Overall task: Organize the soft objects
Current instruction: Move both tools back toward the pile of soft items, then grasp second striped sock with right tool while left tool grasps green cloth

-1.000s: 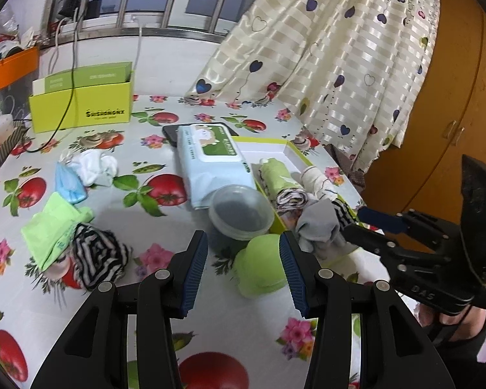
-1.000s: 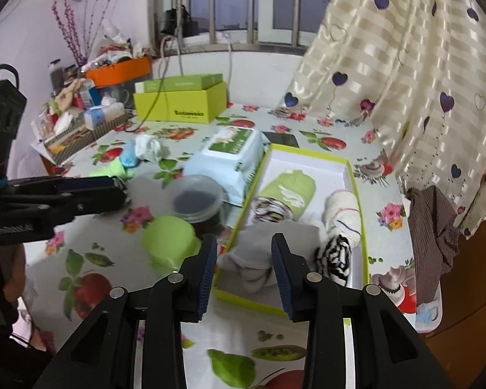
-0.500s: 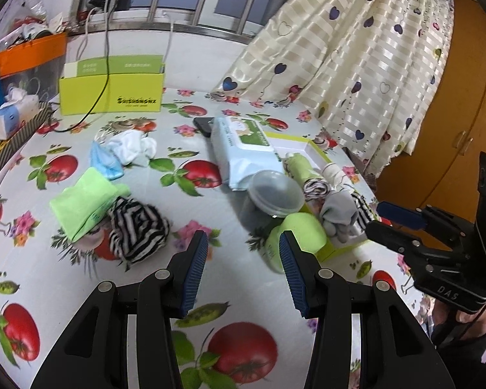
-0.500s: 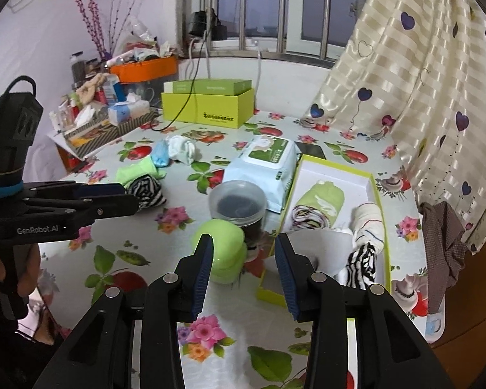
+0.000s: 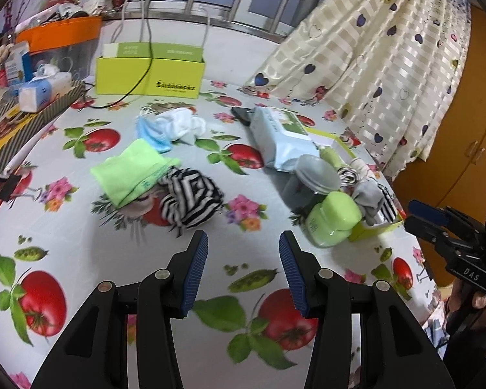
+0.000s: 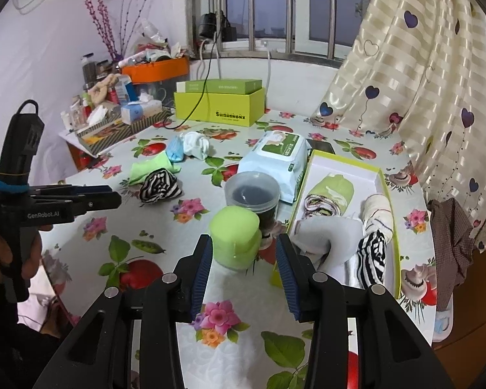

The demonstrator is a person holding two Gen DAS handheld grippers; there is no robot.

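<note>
Your left hand-held gripper and right hand-held gripper both hang released over the tabletop, holding nothing.

You have four loose soft things on the cloth: one striped sock just ahead of your left fingers, one green cloth touching it, then one blue piece and one white sock farther back, side by side. Your tray already holds five rolled pieces: one green roll, one multi-striped roll, one cream sock, one grey sock and one black-and-white sock. Beside the tray stand one green jar between your right fingers' tips, untouched, one lidded tub and one wipes pack.
</note>
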